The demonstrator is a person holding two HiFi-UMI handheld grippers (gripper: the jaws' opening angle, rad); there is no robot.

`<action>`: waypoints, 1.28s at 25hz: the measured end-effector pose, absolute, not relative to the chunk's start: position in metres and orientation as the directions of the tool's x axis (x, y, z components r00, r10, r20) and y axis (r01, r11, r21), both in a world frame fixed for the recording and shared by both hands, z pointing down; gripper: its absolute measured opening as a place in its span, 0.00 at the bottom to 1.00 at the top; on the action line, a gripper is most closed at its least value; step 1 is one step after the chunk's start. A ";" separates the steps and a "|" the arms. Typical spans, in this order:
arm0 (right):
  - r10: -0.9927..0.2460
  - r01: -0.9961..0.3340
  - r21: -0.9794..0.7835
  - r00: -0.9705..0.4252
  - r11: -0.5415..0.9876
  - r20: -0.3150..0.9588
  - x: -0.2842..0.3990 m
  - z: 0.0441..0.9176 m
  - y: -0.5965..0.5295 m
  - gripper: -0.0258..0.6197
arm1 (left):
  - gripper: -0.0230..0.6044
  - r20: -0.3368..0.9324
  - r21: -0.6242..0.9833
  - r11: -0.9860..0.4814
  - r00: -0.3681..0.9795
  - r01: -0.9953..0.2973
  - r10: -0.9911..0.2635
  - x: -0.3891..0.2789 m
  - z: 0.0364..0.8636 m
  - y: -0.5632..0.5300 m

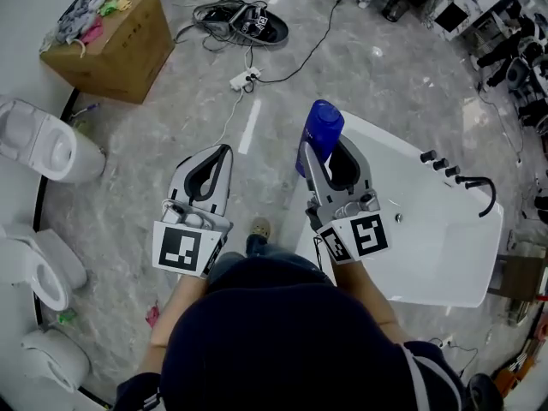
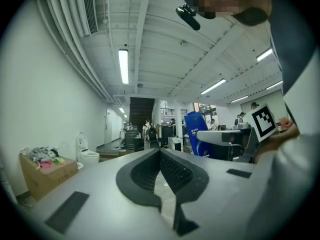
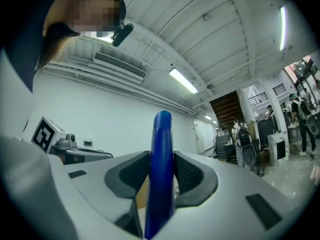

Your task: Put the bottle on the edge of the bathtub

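Right gripper [image 1: 330,152], blue bottle [image 1: 324,125] clamped between jaws

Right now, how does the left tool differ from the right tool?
The right tool grips a blue plastic bottle between its jaws; the left tool has its jaws together on nothing. In the head view the right tool lies over the white bathtub, the left tool over the grey marbled floor. Both are grey and point forward, side by side.

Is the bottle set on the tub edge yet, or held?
Held, not set down: jaws of the right gripper press both sides of the bottle, in the air near the tub.
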State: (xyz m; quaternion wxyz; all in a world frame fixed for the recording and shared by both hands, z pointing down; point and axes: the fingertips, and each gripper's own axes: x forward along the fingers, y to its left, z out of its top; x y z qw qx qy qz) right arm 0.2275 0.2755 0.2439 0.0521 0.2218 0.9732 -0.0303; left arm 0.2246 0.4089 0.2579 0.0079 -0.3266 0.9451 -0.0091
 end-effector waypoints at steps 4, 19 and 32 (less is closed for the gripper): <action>0.357 0.362 -0.048 -0.929 0.931 -0.095 0.205 0.246 0.244 0.29 | 0.07 0.011 -0.015 0.741 -0.742 -0.671 -0.671 0.191 0.261 0.381; 0.073 0.075 -0.046 -0.996 0.996 -0.051 0.067 0.263 0.164 0.29 | 0.07 0.049 -0.024 0.548 -0.549 -0.836 -0.835 0.007 0.276 0.306; -0.317 -0.317 -0.058 -0.948 0.947 0.017 -0.060 0.272 0.104 0.29 | 0.07 0.059 -0.004 0.144 -0.144 -0.990 -0.988 -0.160 0.271 0.217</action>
